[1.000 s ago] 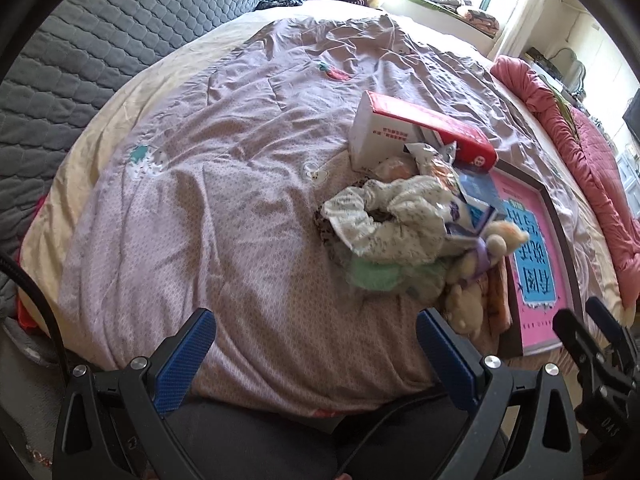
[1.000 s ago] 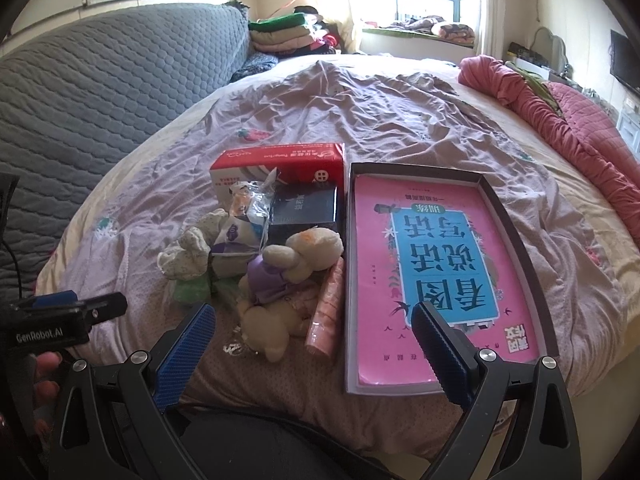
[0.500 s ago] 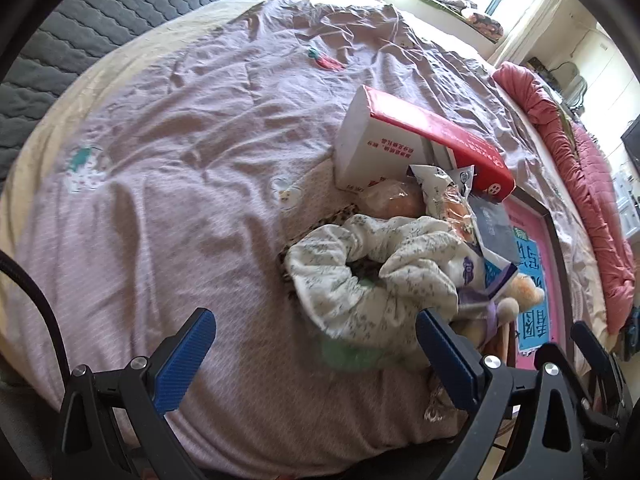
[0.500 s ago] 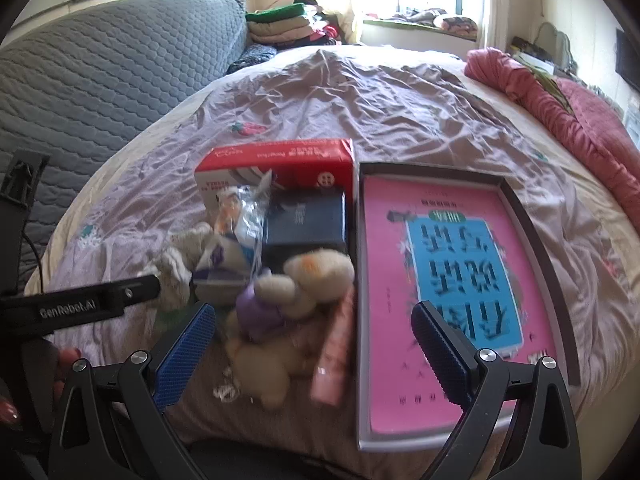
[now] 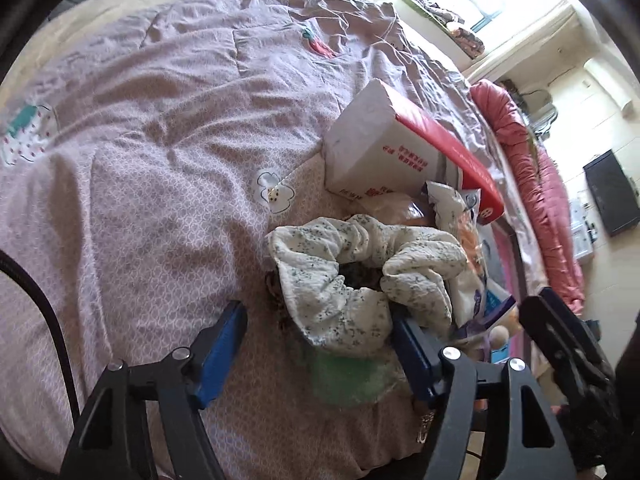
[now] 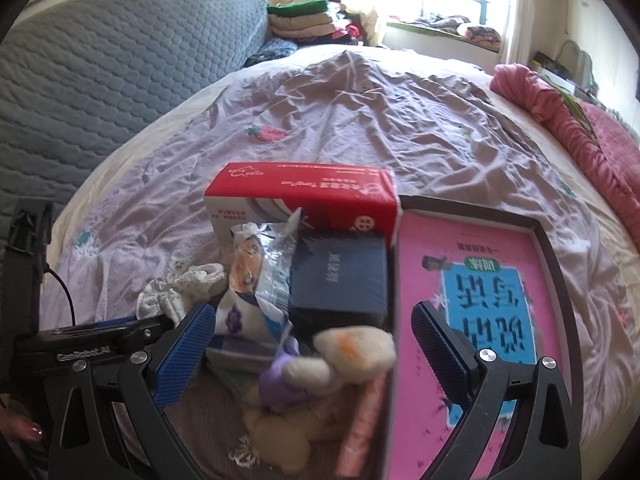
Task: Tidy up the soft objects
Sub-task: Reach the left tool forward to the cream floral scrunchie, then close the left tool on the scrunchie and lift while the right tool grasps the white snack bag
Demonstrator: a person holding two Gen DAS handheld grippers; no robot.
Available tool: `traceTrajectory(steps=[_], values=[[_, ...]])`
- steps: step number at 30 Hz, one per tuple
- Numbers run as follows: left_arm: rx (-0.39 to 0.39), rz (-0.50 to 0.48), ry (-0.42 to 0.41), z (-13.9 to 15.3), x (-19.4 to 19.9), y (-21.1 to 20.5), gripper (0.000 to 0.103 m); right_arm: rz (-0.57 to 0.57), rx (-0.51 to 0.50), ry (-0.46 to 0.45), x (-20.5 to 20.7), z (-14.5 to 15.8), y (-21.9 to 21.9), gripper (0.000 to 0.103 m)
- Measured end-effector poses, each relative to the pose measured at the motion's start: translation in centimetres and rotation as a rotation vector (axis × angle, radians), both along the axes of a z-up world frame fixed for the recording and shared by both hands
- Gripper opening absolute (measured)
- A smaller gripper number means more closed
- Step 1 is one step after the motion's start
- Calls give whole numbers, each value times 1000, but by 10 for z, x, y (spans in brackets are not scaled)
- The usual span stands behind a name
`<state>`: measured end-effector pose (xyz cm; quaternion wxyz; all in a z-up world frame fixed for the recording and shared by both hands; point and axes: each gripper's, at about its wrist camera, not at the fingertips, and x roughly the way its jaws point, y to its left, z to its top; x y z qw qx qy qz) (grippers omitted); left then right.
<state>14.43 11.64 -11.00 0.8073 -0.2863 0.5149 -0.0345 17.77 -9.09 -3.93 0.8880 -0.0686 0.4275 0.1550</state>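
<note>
While a white floral scrunchie (image 5: pixel 360 276) lies low and right of centre in the left wrist view, above a green scrunchie (image 5: pixel 348 376), it is flanked by the closing jaws of the left gripper (image 5: pixel 320 344), whose right pad touches it. A plush toy (image 6: pixel 320 380) is framed at the bottom centre of the right wrist view by the released right gripper (image 6: pixel 312 344), beside a pink book (image 6: pixel 480 320) and below a red-and-white box (image 6: pixel 304 196) on the lilac bedspread (image 6: pixel 360 120).

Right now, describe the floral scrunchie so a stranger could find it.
On the lilac bedspread, look at the pile before the red-and-white box. The scrunchie tops its left edge: a puffy cream ring with tiny blue flowers, the only ring there.
</note>
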Motion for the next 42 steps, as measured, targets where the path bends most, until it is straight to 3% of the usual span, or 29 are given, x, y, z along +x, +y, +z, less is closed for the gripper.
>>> traceTrajectory(steps=[6, 12, 16, 18, 20, 24, 26, 27, 30, 42], values=[[-87, -5, -27, -6, 12, 15, 54, 53, -95, 1, 13, -13, 31, 98], [-166, -10, -25, -17, 26, 25, 47, 94, -159, -7, 20, -23, 50, 98], [-188, -12, -20, -25, 35, 28, 41, 100, -186, -16, 25, -28, 57, 92], [-192, -9, -19, -27, 37, 28, 39, 102, -200, -11, 28, -31, 60, 87], [-193, -10, -21, -28, 39, 28, 36, 107, -209, -3, 30, -34, 62, 66], [-200, -16, -21, -30, 45, 24, 34, 115, -242, -12, 31, -39, 66, 57], [-202, -16, -23, -31, 48, 22, 26, 114, -234, -20, 29, -39, 65, 48], [-198, -14, -26, -32, 45, 21, 17, 114, -224, -20, 29, -38, 64, 47], [-192, -13, -46, -30, 46, 18, 9, 119, -169, -11, 28, -36, 56, 44], [-106, -1, -175, 9, 21, 15, 7, 89, 61, -1, 21, -7, 24, 42]])
